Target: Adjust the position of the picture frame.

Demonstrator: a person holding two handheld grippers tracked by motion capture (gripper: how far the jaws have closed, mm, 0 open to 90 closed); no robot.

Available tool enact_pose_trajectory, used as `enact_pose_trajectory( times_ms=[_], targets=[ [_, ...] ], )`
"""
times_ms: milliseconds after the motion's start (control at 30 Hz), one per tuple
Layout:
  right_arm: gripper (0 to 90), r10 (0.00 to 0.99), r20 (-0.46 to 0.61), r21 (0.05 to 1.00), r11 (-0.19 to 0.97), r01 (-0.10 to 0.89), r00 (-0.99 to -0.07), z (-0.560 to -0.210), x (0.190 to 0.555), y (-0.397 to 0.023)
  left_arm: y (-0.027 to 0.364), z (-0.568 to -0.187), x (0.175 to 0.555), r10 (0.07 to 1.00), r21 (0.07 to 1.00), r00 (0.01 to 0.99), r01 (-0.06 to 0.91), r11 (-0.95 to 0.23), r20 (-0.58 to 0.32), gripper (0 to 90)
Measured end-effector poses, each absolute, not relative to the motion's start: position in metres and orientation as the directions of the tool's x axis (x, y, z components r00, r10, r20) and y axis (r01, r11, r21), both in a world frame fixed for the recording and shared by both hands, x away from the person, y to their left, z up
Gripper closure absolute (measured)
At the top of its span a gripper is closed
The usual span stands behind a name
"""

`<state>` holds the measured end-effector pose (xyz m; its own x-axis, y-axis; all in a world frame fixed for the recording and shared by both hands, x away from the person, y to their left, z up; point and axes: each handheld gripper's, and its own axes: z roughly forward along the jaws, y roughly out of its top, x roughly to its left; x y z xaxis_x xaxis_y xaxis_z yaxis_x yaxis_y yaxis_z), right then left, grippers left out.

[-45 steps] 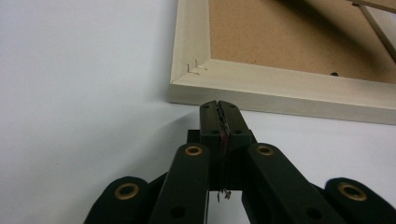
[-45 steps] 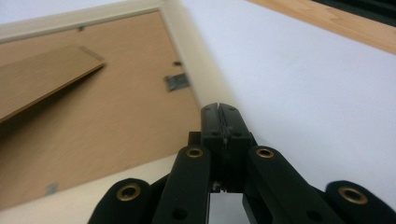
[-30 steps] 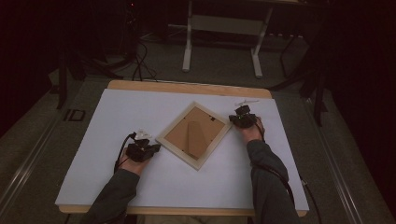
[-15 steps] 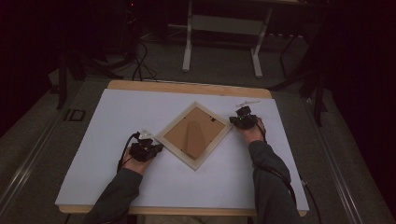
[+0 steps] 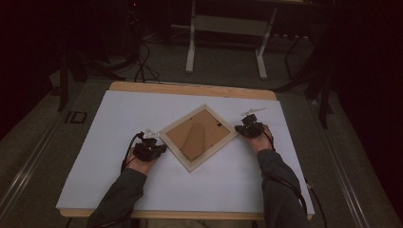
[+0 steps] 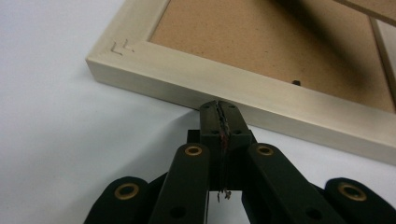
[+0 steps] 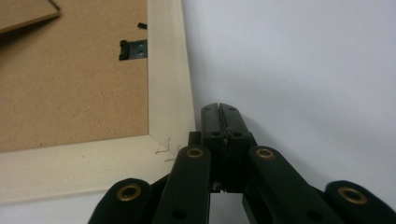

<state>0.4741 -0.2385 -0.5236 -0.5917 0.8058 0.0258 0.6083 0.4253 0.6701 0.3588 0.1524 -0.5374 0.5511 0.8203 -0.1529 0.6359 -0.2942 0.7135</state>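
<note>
Big white surface [image 5: 109,142], with the picture frame [image 5: 198,137] lying face down near the middle, brown backing up, turned like a diamond. Compared with a second ago: rotated a bit further, corners now pointing more squarely toward and away from the person, easel flap on the back more upright in the high view. Both hands about where they were, one at each side corner.

No brand or label readable; just faint pencil scribbles at the frame corners, too scratchy to make out.

Left gripper [image 5: 151,148] [image 6: 218,104]: jaws fully closed, nothing between them, tips pressed up against the pale outer edge of the frame. Right gripper [image 5: 249,128] [image 7: 219,108]: jaws also fully closed and empty, tips just beside the frame's corner. Small black hanger clip [image 7: 132,49] on the backing near that edge.
</note>
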Motion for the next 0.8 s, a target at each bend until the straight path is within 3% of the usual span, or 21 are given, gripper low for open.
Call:
enact_pose_trajectory(
  times_ms=[800],
  targets=[
    [89.8, 0.770, 0.006, 0.680, 0.465, 0.567, -0.638, -0.526, 0.434, -0.241, 0.156, -0.538, 0.369, 0.829, 0.707, 0.529, 0.656, -0.264, -0.182, 90.0]
  ],
)
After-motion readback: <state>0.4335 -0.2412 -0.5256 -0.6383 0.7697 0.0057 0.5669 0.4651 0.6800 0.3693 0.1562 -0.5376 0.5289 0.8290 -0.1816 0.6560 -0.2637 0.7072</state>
